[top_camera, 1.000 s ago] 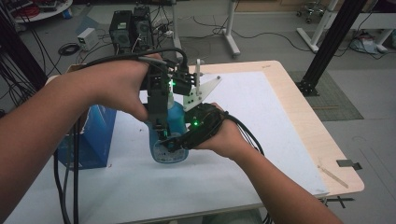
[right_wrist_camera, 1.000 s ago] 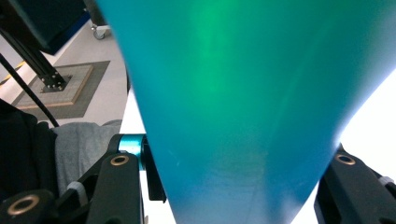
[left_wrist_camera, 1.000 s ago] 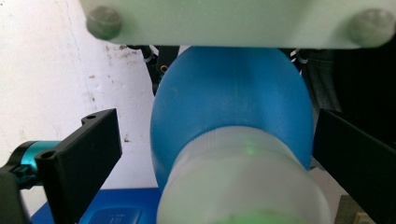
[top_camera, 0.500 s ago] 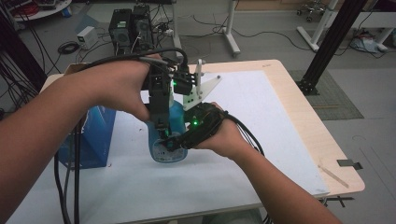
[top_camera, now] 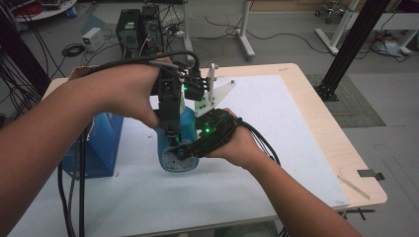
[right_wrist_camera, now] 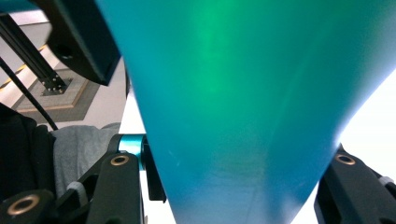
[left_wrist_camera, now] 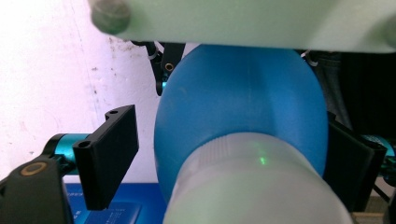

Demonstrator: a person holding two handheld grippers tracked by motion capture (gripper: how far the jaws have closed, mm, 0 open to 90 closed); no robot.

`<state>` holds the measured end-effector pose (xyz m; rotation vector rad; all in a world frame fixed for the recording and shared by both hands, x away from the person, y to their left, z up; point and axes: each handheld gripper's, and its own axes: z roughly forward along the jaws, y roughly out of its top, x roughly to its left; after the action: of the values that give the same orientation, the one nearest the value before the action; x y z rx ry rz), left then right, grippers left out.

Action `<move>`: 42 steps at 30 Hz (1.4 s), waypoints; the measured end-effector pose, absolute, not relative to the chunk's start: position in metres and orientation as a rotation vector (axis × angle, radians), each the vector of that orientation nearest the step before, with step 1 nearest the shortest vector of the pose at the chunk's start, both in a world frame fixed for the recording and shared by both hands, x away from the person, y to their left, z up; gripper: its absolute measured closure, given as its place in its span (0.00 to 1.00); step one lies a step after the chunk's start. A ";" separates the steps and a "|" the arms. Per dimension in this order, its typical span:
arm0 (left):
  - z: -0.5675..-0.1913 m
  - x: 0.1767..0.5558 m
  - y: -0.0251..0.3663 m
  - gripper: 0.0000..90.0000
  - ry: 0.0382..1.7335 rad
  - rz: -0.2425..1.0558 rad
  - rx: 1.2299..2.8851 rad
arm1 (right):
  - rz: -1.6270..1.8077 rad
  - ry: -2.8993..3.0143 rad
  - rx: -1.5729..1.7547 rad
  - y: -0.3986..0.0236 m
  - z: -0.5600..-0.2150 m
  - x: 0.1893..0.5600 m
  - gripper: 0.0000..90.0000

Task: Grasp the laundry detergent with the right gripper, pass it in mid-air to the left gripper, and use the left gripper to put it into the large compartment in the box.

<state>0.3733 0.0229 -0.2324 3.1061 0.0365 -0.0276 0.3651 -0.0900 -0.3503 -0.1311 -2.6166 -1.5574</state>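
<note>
A blue plastic bottle (top_camera: 187, 123) with a whitish cap (left_wrist_camera: 254, 179) stands upright on the white mat. My right gripper (top_camera: 184, 149) comes in from the right and is shut on the bottle's lower body (right_wrist_camera: 233, 93), one jaw on each side. My left gripper (top_camera: 170, 134) points down over the bottle's top. Its jaws have just been closing, with the cap and neck between them. In the left gripper view the left pad (left_wrist_camera: 109, 156) still stands off the cap, so there is no grip. The left hand hides the cap in the high view.
A blue box (top_camera: 96, 143) stands on the mat just left of the bottle. A white bracket (top_camera: 217, 91) sits right behind it. The wooden table (top_camera: 321, 118) ends at the right, with a thin strip (top_camera: 353, 183) near its front corner. Cables trail off the front edge.
Both hands have kept their place around the bottle. The left gripper's jaws look a little narrower over the bottle's top.
</note>
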 end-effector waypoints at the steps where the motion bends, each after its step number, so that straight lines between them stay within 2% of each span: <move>1: -0.232 0.373 0.023 0.19 0.036 -0.028 3.106 | -1.557 -2.617 -0.131 -0.090 -0.350 0.365 0.52; 6: -0.233 0.373 0.022 0.20 0.046 -0.030 3.105 | -1.566 -2.614 -0.132 -0.091 -0.349 0.365 0.52; 15: -0.233 0.372 0.020 0.29 0.040 -0.043 3.106 | -1.566 -2.609 -0.133 -0.092 -0.349 0.365 0.52; 19: -0.233 0.373 0.019 0.30 0.039 -0.044 3.112 | -1.569 -2.610 -0.131 -0.092 -0.349 0.365 0.52; 27: -0.234 0.374 0.019 0.37 0.056 -0.067 3.115 | -1.571 -2.614 -0.123 -0.092 -0.350 0.366 0.52; 29: -0.234 0.375 0.019 0.42 0.052 -0.082 3.115 | -1.565 -2.609 -0.138 -0.092 -0.349 0.366 0.52; 42: -0.231 0.372 0.017 0.43 0.099 -0.083 3.126 | -1.586 -2.595 -0.103 -0.093 -0.348 0.366 0.51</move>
<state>0.3719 0.0175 -0.2310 3.1265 0.0988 -0.0833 0.3657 -0.0932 -0.3481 -0.1034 -2.5948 -1.5864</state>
